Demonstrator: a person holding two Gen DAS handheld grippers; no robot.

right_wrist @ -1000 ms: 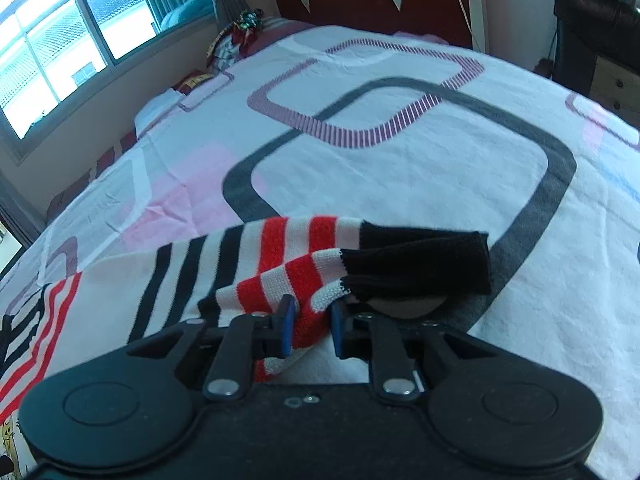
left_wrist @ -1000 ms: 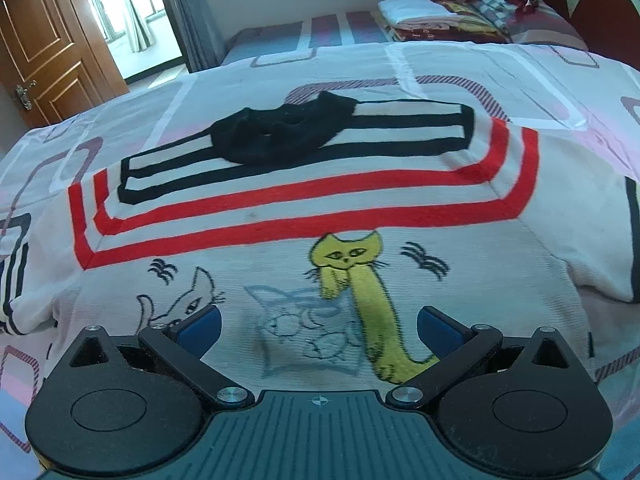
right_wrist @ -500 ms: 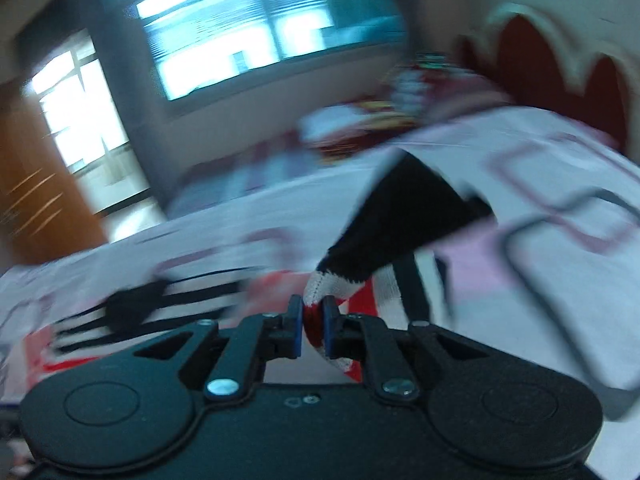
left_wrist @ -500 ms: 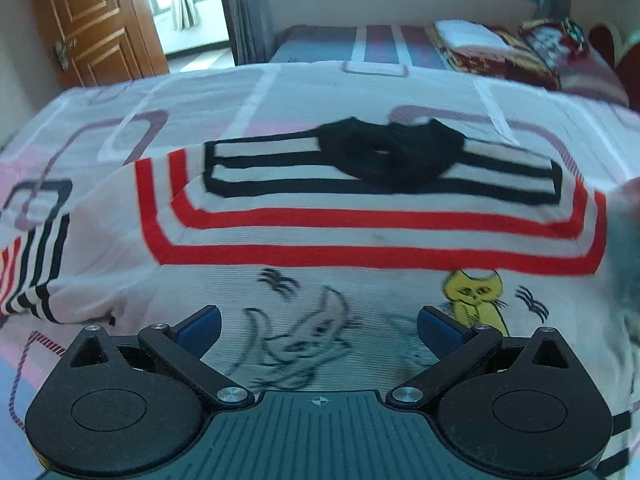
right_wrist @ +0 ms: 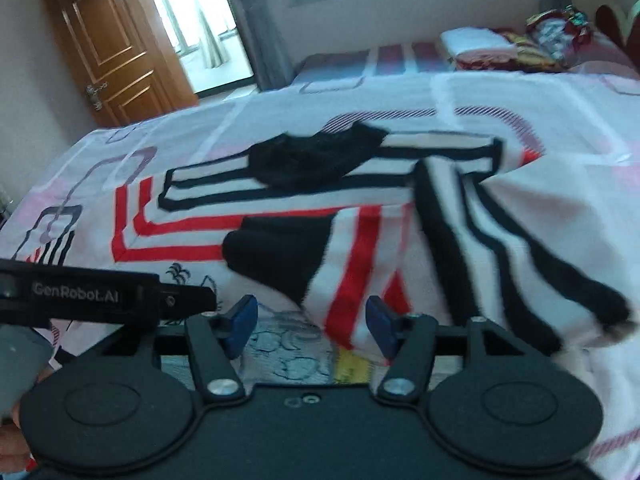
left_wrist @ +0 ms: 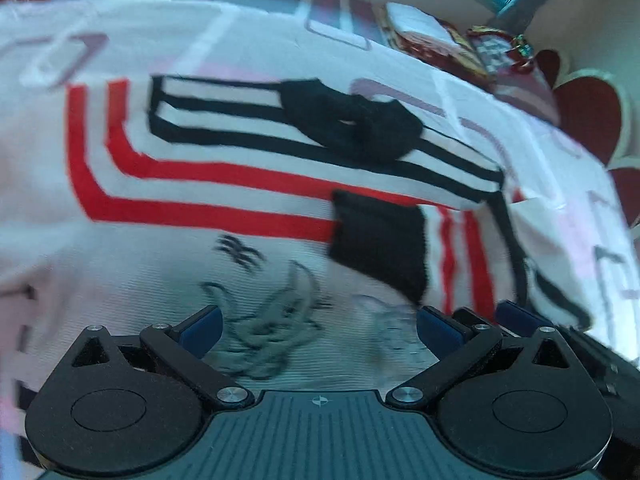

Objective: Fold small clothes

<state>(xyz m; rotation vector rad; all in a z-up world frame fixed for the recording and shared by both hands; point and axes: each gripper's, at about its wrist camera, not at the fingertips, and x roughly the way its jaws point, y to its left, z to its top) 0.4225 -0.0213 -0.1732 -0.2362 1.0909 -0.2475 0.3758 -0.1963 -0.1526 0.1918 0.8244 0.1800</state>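
while both claws hang just over the front of the sweater [right_wrist: 280, 208], neither is gripping anything: the right claw [right_wrist: 312, 326] stands spread, its blue pads on either side of the sleeve [right_wrist: 360, 256] but not closed on it, and the left claw [left_wrist: 318, 328] is spread wide over the cat drawings on the chest, holding nothing.

the sleeve lies folded in across the body, its black cuff [right_wrist: 276, 256] resting on the red stripes near the middle, which looks like the reason the right claw is released: the sleeve seems to be laid where the fold wants it. the left claw sits just beside the right one, and its side shows at the left edge of the right view, perhaps placed to keep the chest flat, though i cannot tell whether it touches the cloth.

the sweater is spread face up on the bed [right_wrist: 560, 104], its black collar [right_wrist: 316, 156] on the far side. the other sleeve shows only as stripes at the left edge, apparently not yet folded. further off are a stack of folded bedding [right_wrist: 480, 46] and a wooden door [right_wrist: 112, 44].
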